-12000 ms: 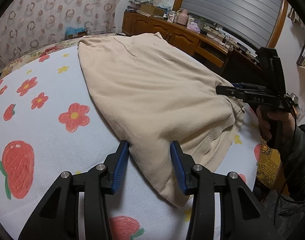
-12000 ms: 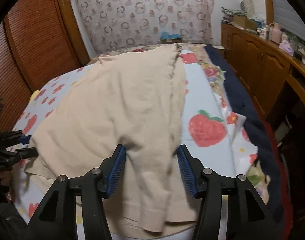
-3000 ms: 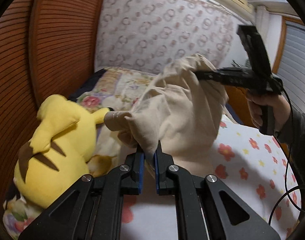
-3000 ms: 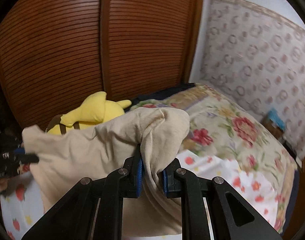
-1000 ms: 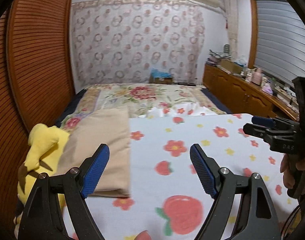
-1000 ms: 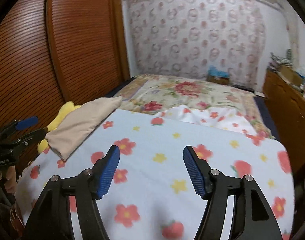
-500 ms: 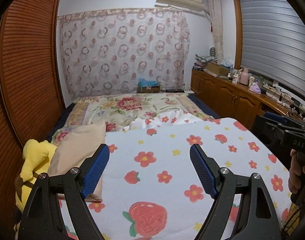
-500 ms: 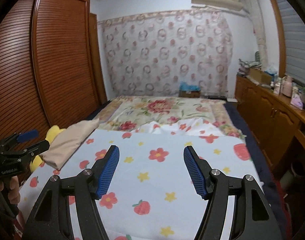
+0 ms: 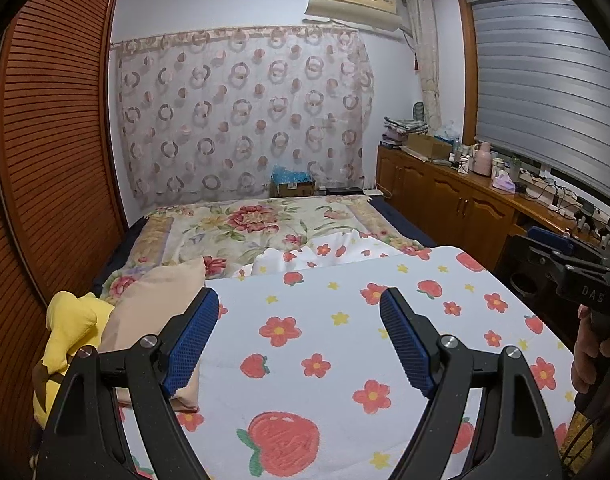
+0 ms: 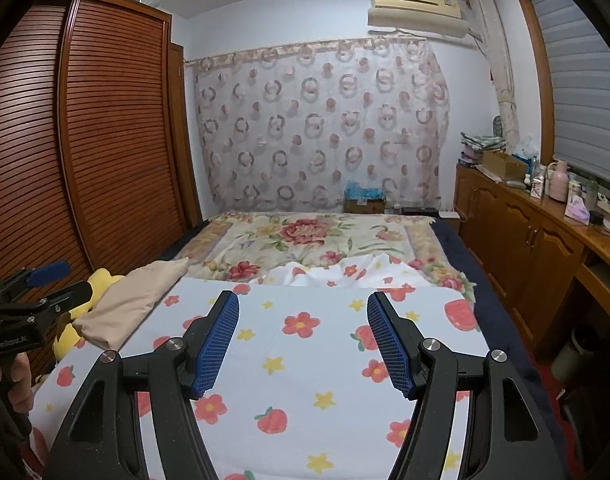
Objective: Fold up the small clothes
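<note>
- My left gripper (image 9: 299, 322) hangs over the strawberry sheet (image 9: 325, 344) with its jaws spread wide and nothing between the blue pads (image 9: 191, 340); it is free because the cloth needs no more handling from this side.
- My right gripper (image 10: 303, 338) is likewise well open and empty, pointing along the bed toward the curtain (image 10: 321, 128).
- The folded beige garment (image 9: 153, 312) lies at the left edge of the sheet, leaning partly on the yellow plush toy (image 9: 65, 332); I judge it is parked there to keep the middle of the sheet free as a work surface.
- From the right wrist view, the same garment (image 10: 133, 300) shows as a compact, flat bundle, just beyond my left gripper.
- No other garment is visible on the sheet, so I judge this fold complete; whether more clothes wait out of view I cannot tell.
</note>
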The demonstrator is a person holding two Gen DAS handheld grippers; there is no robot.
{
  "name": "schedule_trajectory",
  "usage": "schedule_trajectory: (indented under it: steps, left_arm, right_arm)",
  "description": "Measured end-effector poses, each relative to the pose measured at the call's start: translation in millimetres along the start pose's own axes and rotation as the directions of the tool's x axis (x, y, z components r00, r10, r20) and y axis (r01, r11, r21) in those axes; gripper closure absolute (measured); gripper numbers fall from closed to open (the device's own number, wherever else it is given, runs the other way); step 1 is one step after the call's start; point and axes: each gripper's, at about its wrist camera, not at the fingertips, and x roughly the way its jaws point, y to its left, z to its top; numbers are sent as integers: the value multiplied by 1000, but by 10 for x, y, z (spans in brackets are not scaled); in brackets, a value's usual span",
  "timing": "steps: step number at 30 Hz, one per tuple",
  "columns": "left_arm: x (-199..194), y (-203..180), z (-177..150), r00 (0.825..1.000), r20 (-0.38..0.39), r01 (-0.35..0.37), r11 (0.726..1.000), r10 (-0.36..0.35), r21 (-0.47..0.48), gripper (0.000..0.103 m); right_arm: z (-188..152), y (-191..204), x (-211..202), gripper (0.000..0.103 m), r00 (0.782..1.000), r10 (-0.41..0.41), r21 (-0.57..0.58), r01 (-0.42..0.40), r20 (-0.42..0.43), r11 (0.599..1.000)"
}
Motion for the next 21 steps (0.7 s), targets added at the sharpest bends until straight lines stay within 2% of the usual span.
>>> schedule_trajectory:
  steps: [21]
  left_arm:
    - [-60,49,62,1000,19,-9,1000,9,-13,20]
  right_arm:
    - [42,-77,-129,34,1000,2,-5,-2,10,1000]
